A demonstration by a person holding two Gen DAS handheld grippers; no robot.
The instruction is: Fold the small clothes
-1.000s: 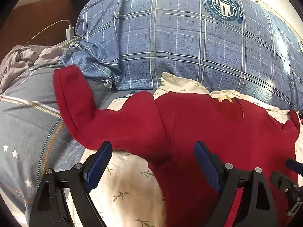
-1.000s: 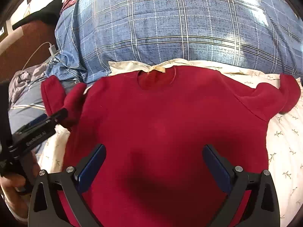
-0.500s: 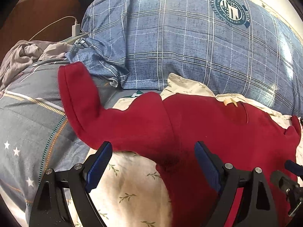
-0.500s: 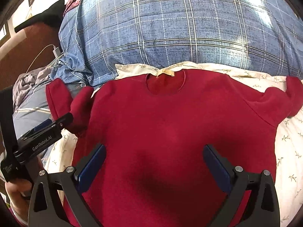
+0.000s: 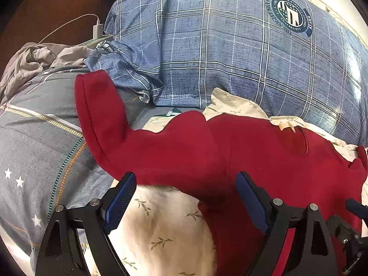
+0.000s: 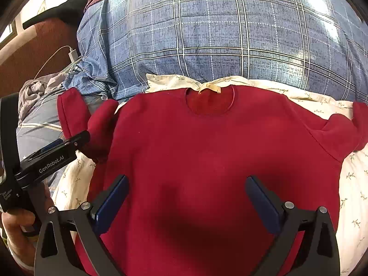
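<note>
A: Any writing you can read?

B: The left gripper [image 6: 69, 141] shows "GenRobot.AI" in white on its black body, seen from the right wrist view. The blue plaid pillow [image 6: 218, 34] carries a round teal crest [image 5: 290, 13] with lettering around its rim — too distorted to read, though one word may be "STARS". A small tan neck label [image 6: 209, 89] sits inside the collar; its print is too small to tell.

A: Where is the garment?

B: The red sweatshirt [image 6: 207, 149] lies front-up and flat on a cream leaf-print sheet [image 6: 354, 184] on the bed, collar toward the pillow. Its one sleeve [image 5: 99, 115] bends upward onto a grey star-patterned quilt [image 5: 34, 149].

A: And the grippers?

B: Both spread wide, holding nothing. The left gripper [image 5: 186, 195] hovers over the underarm — the right gripper [image 6: 186, 195] over the chest.

A: Anything else?

B: A white charger [image 5: 97, 28] with its cable, and crumpled grey cloth [image 5: 34, 57] near it.
</note>
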